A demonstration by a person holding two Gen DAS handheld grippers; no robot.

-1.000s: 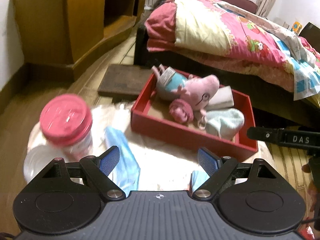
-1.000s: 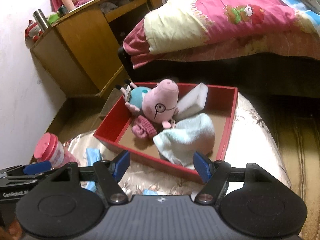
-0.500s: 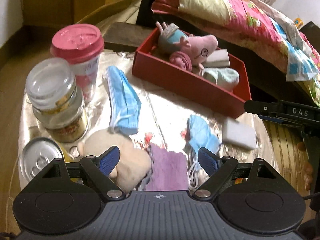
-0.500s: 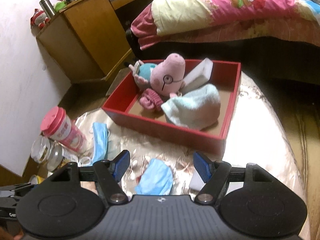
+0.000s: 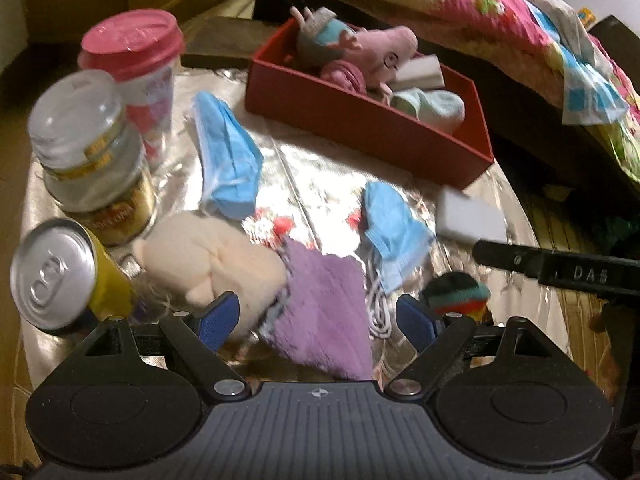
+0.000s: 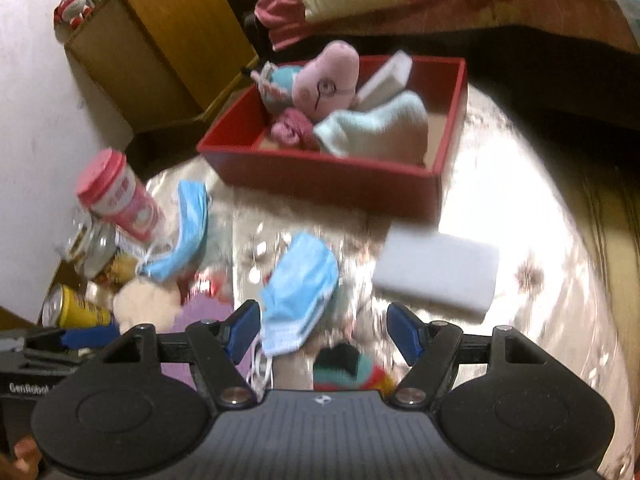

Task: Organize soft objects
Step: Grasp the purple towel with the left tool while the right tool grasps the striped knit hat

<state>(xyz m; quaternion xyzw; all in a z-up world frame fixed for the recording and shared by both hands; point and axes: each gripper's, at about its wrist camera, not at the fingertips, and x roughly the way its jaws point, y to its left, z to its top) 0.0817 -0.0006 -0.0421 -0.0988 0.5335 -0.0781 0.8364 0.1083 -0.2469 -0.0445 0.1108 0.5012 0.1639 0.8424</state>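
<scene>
A red box (image 5: 360,120) (image 6: 320,172) at the far side of the table holds a pink pig plush (image 5: 380,52) (image 6: 324,76), a pale sock (image 5: 432,106) (image 6: 376,128) and a white sponge (image 5: 420,74). My left gripper (image 5: 318,320) is open, over a purple cloth (image 5: 324,312) beside a cream plush (image 5: 212,264). My right gripper (image 6: 322,332) is open, above a striped knit piece (image 6: 348,368) (image 5: 456,292) and a blue mask (image 6: 300,284) (image 5: 394,236). A second blue mask (image 5: 228,152) (image 6: 188,236) and a white sponge (image 6: 436,276) (image 5: 468,216) lie loose.
At the table's left stand a pink-lidded cup (image 5: 132,68) (image 6: 116,196), a glass jar (image 5: 88,152) and a yellow can (image 5: 60,276) (image 6: 76,312). A bed with a pink quilt (image 5: 480,4) is behind the table. A wooden cabinet (image 6: 160,40) stands at the far left.
Both grippers have pulled back and tilted down over the near table. The purple cloth, cream plush, can and striped knit piece have come into view. Both stay open.
</scene>
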